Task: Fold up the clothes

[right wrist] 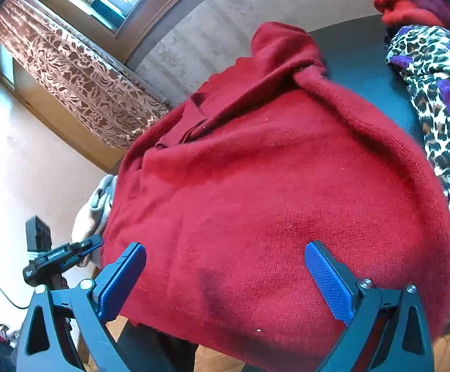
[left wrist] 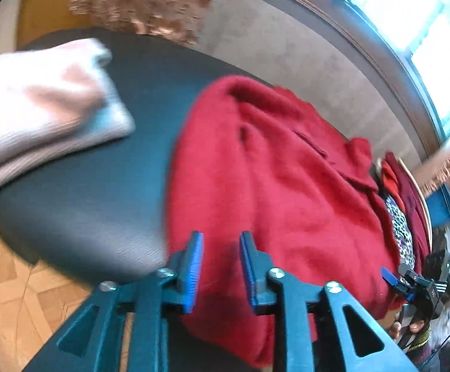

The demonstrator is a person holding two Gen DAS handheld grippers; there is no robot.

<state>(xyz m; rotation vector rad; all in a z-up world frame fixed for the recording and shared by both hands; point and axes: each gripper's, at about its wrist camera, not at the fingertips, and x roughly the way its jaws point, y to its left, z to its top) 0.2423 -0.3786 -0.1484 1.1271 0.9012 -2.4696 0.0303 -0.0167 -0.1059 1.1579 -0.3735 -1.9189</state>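
A red knit sweater (left wrist: 271, 170) lies rumpled on a dark round table (left wrist: 101, 186), with its near hem hanging over the table's front edge. My left gripper (left wrist: 220, 248) is open by a narrow gap over the sweater's left hem, and red fabric shows between its blue pads. In the right wrist view the same sweater (right wrist: 256, 170) fills the middle. My right gripper (right wrist: 225, 266) stands wide open above the near hem, holding nothing. The left gripper (right wrist: 93, 243) shows at the sweater's left edge.
A folded pale knit garment (left wrist: 38, 102) rests on the table's left side. A leopard-print cloth (right wrist: 436, 93) and more red clothes (right wrist: 405, 3) are piled at the right. Patterned curtains (right wrist: 79, 77) and a window stand behind. Wooden floor (left wrist: 7, 279) lies below.
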